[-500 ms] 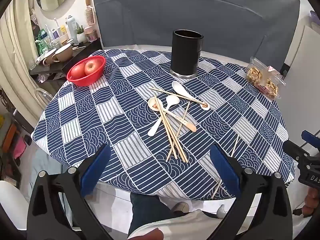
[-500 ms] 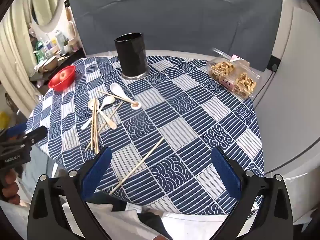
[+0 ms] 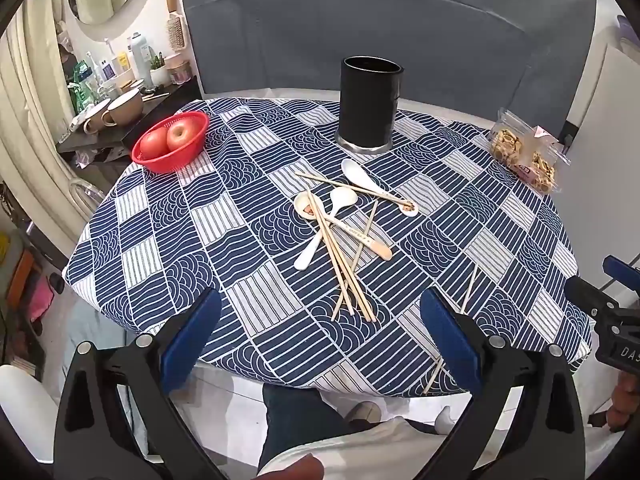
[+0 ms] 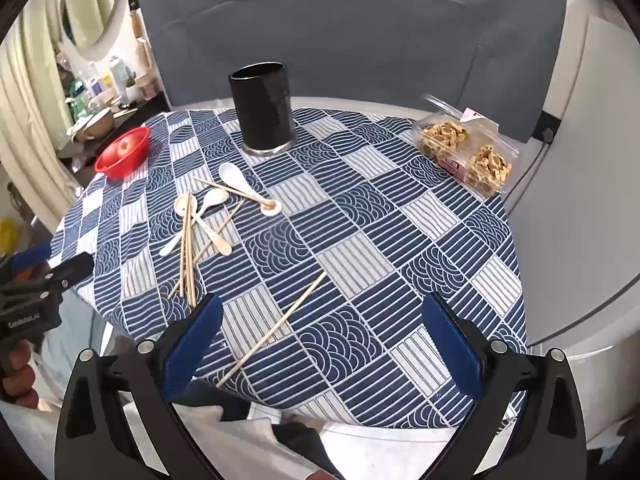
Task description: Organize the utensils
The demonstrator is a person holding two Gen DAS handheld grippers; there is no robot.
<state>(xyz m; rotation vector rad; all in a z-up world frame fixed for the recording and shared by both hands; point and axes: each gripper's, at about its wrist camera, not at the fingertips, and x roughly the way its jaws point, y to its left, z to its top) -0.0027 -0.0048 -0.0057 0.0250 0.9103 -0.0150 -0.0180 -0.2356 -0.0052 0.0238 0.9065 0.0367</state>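
Two hand-held grippers hang over the near edge of the table, and neither has taken up anything: the left gripper (image 3: 320,336) stands with its blue-padded jaws spread wide and empty, and the right gripper (image 4: 322,336) likewise. Nothing of the task appears done. The tall black cylindrical holder (image 3: 370,106) stands upright toward the far side of the table, and no handle or stick shows above its rim; its inside is not visible. All utensils seen lie loose on the cloth in front of it: three white ceramic spoons (image 3: 335,204), a pale wooden spoon with a printed handle (image 3: 360,236), and a crossed bundle of light wooden chopsticks (image 3: 344,264) lying over and among them. One further lone wooden chopstick (image 4: 276,328) lies well apart from the heap, near the table's front edge, just beyond the right gripper. By my judgement the whole gathering remains to be done, the heap first or the stray stick, either being within reach. The round table is covered with a navy-and-white patchwork-patterned cloth (image 3: 168,240), lying flat. On it also stand a red plastic basket holding two apples (image 3: 170,146) at the left and a clear plastic box of biscuits (image 4: 466,148) at the right. A grey upholstered seat back (image 3: 380,20) stands behind, and a cluttered shelf with a mirror at the left.
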